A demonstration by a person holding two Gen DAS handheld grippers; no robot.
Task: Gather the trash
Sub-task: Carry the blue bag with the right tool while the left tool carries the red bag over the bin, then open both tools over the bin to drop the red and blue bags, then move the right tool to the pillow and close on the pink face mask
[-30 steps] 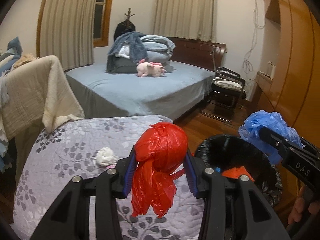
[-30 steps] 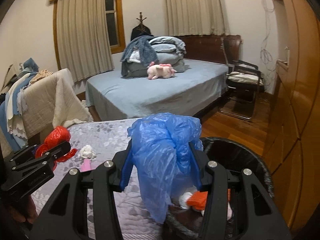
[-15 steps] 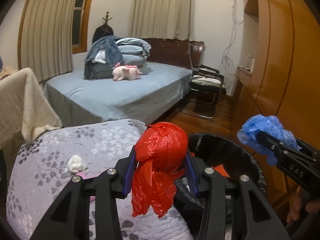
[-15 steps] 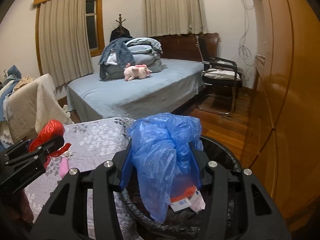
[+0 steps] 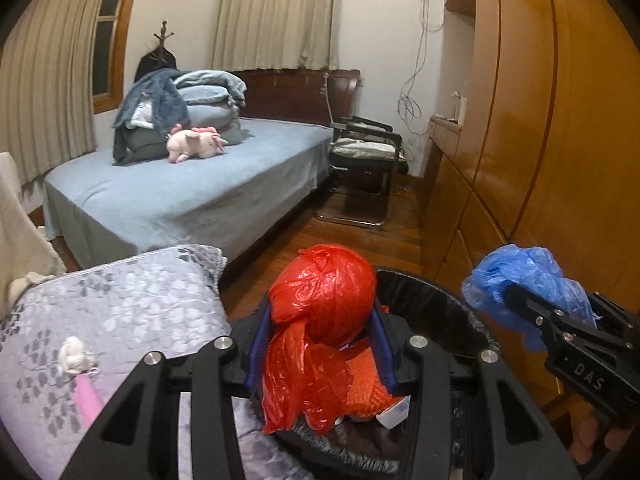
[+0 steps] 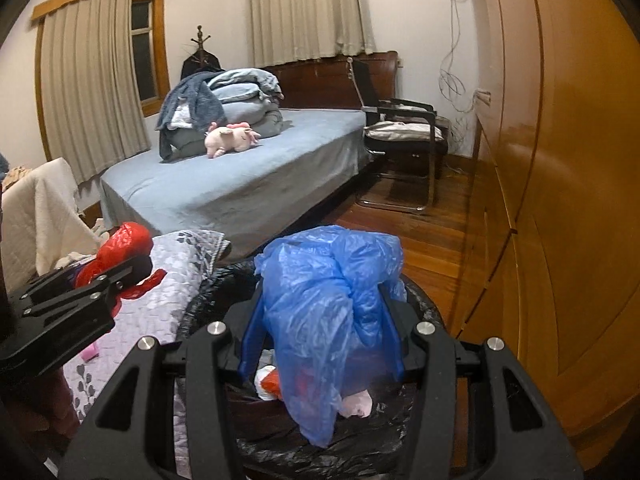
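My left gripper (image 5: 320,344) is shut on a crumpled red plastic bag (image 5: 320,312) and holds it over the near rim of a black-lined trash bin (image 5: 432,300). My right gripper (image 6: 324,332) is shut on a crumpled blue plastic bag (image 6: 328,292) and holds it above the same bin (image 6: 420,308), which has orange and white trash inside. The blue bag also shows in the left wrist view (image 5: 524,280), the red bag in the right wrist view (image 6: 124,244). A white wad (image 5: 74,356) and a pink strip (image 5: 88,396) lie on the grey floral quilt (image 5: 140,300).
A blue bed (image 5: 192,188) with folded bedding and a pink plush toy (image 5: 196,146) stands behind the quilt. A black chair (image 5: 368,152) stands by its far corner. Wooden wardrobe doors (image 5: 560,140) run along the right beside the bin. The floor is wooden.
Both grippers have swung right with their bags. The red bag has moved from over the quilt to over the bin, and the blue bag now hangs over the bin's inside.
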